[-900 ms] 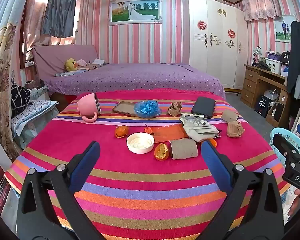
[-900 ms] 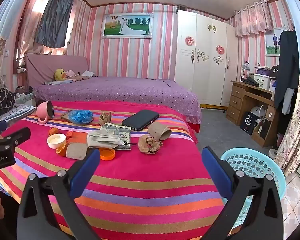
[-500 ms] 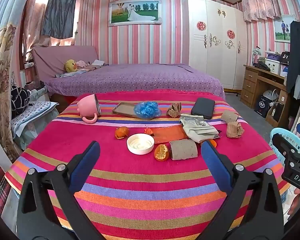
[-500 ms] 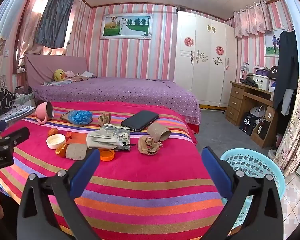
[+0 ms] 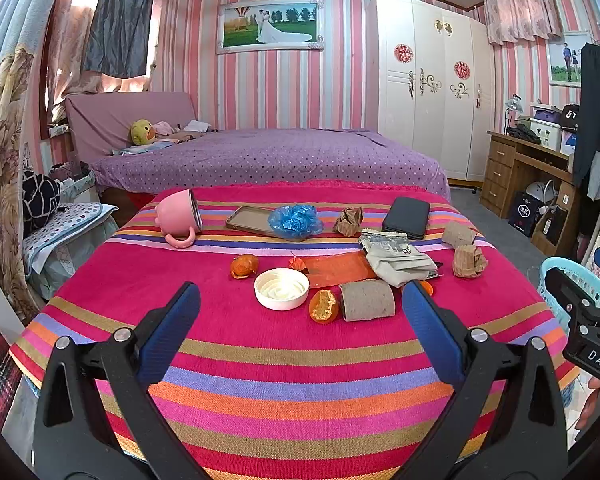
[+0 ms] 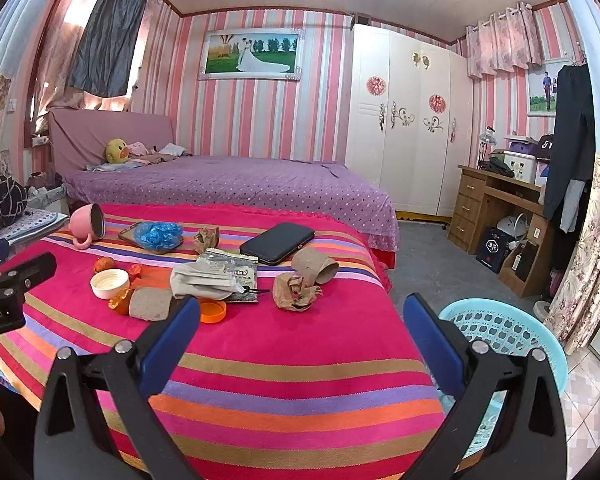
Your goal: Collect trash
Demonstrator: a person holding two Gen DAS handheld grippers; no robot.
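Observation:
Trash lies scattered on a striped tablecloth (image 5: 284, 364): a white lid (image 5: 281, 289), orange peels (image 5: 324, 306), a flattened cardboard roll (image 5: 367, 300), crumpled brown paper (image 5: 469, 261), a blue plastic wad (image 5: 295, 221) and a folded wrapper (image 5: 396, 258). My left gripper (image 5: 300, 320) hangs open over the near part of the cloth, short of the lid, with nothing between its fingers. My right gripper (image 6: 300, 324) is open too, over the cloth's near right, short of the crumpled paper (image 6: 294, 291) and an orange cap (image 6: 213, 311). A light blue basket (image 6: 500, 328) stands on the floor to the right.
A pink mug (image 5: 178, 216) lies tipped at the back left, beside a phone case (image 5: 249, 221). A black case (image 5: 406, 217) rests at the back right. Behind the table is a purple bed (image 5: 268, 156); a wooden desk (image 6: 496, 208) stands to the right.
Both grippers have stayed open and held nearly still. The objects on the cloth have not moved.

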